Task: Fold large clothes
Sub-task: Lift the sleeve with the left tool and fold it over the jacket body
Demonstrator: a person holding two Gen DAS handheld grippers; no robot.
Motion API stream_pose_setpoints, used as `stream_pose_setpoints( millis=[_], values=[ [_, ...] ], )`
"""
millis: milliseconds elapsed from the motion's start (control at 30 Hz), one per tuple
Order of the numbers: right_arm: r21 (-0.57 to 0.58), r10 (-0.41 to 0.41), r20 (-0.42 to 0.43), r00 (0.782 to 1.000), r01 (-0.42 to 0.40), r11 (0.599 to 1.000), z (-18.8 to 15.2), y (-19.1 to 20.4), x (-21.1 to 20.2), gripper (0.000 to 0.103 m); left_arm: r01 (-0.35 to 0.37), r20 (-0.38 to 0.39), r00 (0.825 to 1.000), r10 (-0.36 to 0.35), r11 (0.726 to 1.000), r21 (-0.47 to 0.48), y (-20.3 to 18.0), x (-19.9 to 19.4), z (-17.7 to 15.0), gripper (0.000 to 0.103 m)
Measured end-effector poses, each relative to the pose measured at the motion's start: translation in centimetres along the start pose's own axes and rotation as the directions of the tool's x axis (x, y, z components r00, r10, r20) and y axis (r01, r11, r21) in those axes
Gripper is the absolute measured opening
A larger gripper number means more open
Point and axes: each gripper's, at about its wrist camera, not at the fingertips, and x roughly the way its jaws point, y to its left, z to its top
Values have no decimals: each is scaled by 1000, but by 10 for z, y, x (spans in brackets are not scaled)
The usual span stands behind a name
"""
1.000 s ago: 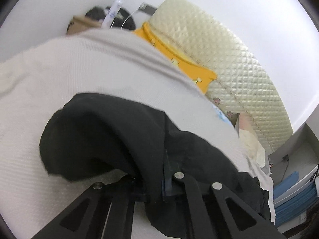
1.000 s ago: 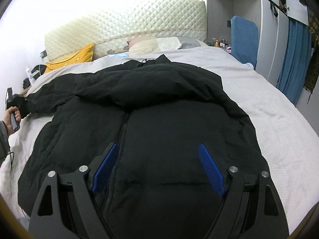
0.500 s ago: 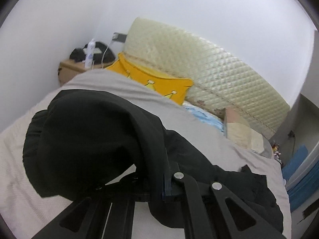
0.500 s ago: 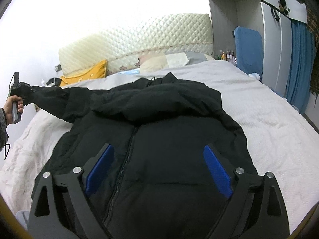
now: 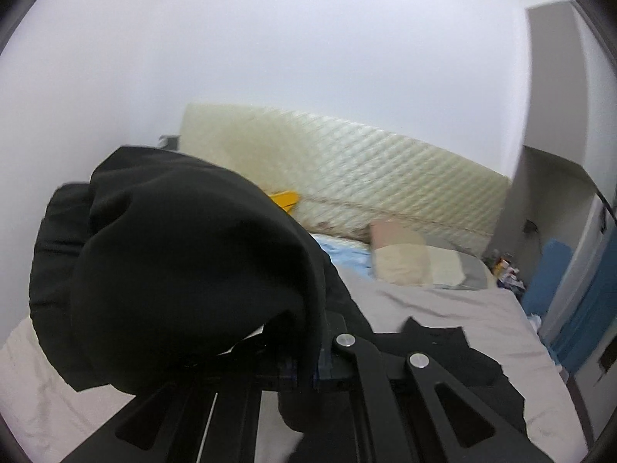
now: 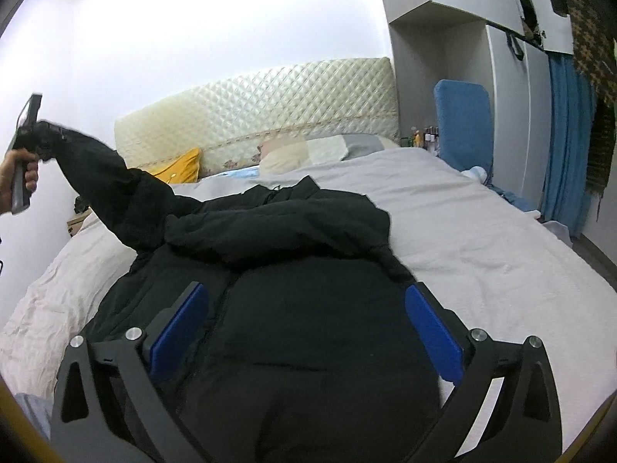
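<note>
A black padded jacket [image 6: 308,308] lies front up on the bed [image 6: 482,239], zipper toward me. My left gripper [image 5: 304,366] is shut on the cuff of the jacket's left sleeve [image 5: 185,254] and holds it high above the bed; in the right wrist view the gripper [image 6: 27,162] and the lifted sleeve [image 6: 115,193] show at far left. My right gripper [image 6: 304,328] is open over the jacket's lower body, its blue pads [image 6: 435,332] on either side of the zipper, empty.
A quilted cream headboard [image 6: 270,104], a yellow pillow [image 6: 177,166] and a pale pillow [image 6: 308,150] are at the bed's head. A blue chair [image 6: 462,123], wardrobe and blue curtain [image 6: 567,142] stand on the right. A bedside table [image 6: 77,220] is at left.
My left gripper has lifted the sleeve from the bed surface to well above it, stretching it upward. The right gripper stays open over the jacket, tilted slightly higher.
</note>
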Motion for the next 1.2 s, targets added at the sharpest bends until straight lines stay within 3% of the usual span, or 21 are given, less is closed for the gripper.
stream_pose_setpoints(
  millis=[200, 433, 500, 600, 700, 800, 933, 1200],
  values=[
    [36, -23, 23, 999, 22, 999, 1, -30, -15, 102, 66, 8, 998, -67, 993, 98, -95, -24, -1, 3],
    [101, -59, 89, 994, 50, 994, 9, -64, -32, 103, 147, -28, 989, -145, 970, 191, -194, -23, -23, 3],
    [116, -49, 83, 995, 40, 992, 7, -70, -31, 103, 177, -55, 984, -169, 961, 213, -223, -20, -34, 3],
    [143, -43, 79, 996, 31, 989, 2, -70, -29, 103, 268, -111, 962, -249, 941, 209, -261, -15, -53, 3],
    [104, -11, 75, 997, 3, 995, -1, -60, -26, 103, 282, -128, 958, -256, 916, 286, -300, -6, -75, 3],
    [80, -12, 81, 997, 5, 997, -2, -56, -24, 103, 312, -163, 948, -273, 899, 306, -330, 8, -97, 3],
    [110, 8, 73, 997, -16, 994, -3, -62, -17, 103, 318, -179, 946, -269, 872, 372, -368, 27, -128, 3],
    [186, 15, 76, 997, -29, 982, -4, -87, -12, 103, 370, -280, 920, -273, 838, 400, -417, 81, -197, 4]
  ],
)
